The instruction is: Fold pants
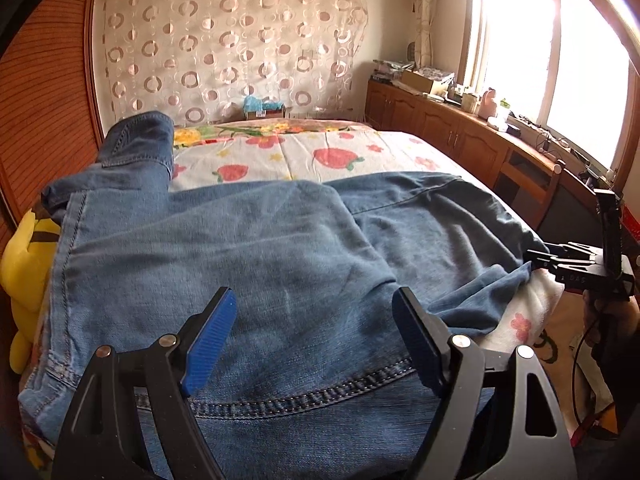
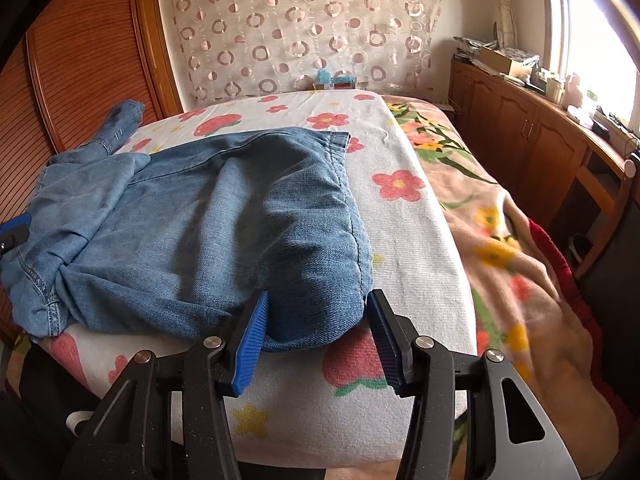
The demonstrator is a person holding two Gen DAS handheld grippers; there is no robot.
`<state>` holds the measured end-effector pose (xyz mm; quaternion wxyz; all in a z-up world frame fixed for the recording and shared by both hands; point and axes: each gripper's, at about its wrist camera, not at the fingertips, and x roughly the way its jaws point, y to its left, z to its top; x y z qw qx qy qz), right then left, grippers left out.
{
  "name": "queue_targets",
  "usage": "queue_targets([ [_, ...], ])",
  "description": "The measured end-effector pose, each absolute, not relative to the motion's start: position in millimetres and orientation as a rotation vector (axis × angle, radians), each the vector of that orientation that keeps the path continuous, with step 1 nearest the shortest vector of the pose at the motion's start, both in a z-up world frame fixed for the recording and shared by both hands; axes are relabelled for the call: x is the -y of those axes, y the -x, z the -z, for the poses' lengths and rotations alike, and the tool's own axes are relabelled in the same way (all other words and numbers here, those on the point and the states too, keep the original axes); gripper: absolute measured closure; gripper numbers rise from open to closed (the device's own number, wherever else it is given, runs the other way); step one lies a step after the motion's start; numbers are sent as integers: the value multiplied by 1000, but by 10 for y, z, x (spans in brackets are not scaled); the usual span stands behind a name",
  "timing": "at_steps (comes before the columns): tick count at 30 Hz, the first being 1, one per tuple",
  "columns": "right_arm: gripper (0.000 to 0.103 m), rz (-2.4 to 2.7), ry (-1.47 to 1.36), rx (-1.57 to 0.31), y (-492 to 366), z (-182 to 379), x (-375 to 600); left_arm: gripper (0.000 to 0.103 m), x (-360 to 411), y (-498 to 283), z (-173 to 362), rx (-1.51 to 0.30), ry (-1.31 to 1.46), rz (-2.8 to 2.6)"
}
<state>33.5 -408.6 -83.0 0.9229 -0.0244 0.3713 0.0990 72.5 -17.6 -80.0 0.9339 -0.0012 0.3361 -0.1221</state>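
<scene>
The blue jeans (image 1: 256, 248) lie spread across the near end of the bed (image 2: 408, 232), on a white sheet printed with strawberries and flowers (image 1: 320, 156), one leg doubled over the other and a cuff (image 1: 140, 140) trailing toward the wooden wardrobe (image 1: 44, 92). The left tool (image 1: 312, 322) hangs just above the waistband end with its blue pads wide apart and nothing between them. The right tool (image 2: 316, 320) sits at the bed's near edge, its pads standing on either side of a rounded fold of denim; the left pad touches the cloth, the right one lies just beside it, so the fold is bracketed rather than squeezed. A yellow plush toy (image 1: 24, 264) is wedged between bed and wardrobe, and a flowered blanket (image 2: 516, 240) drapes the far side.
</scene>
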Motion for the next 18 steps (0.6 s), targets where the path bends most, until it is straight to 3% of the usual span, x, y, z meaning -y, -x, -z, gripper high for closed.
queue_targets([
  [1,52,-203,52,-761,-333,832,4082,22,173,-719,781,-682,0,247],
  [2,58,-203,53,-760,-329,834,4079,22,172,-713,763,-677,-1,246],
  [3,67,-207,51,-757,-325,833,4080,22,181,-707,746,-672,-1,245],
  [4,84,-226,45,-758,-323,833,4082,22,179,-703,726,-668,-2,244],
  [5,90,-261,32,-763,-322,834,4080,22,179,-701,701,-663,-2,243],
  [13,93,-302,-4,-711,-270,675,4101,22,158,-667,612,-639,-8,234],
  [18,94,-380,0,-619,-232,259,3963,22,109,-623,530,-618,1,223],
])
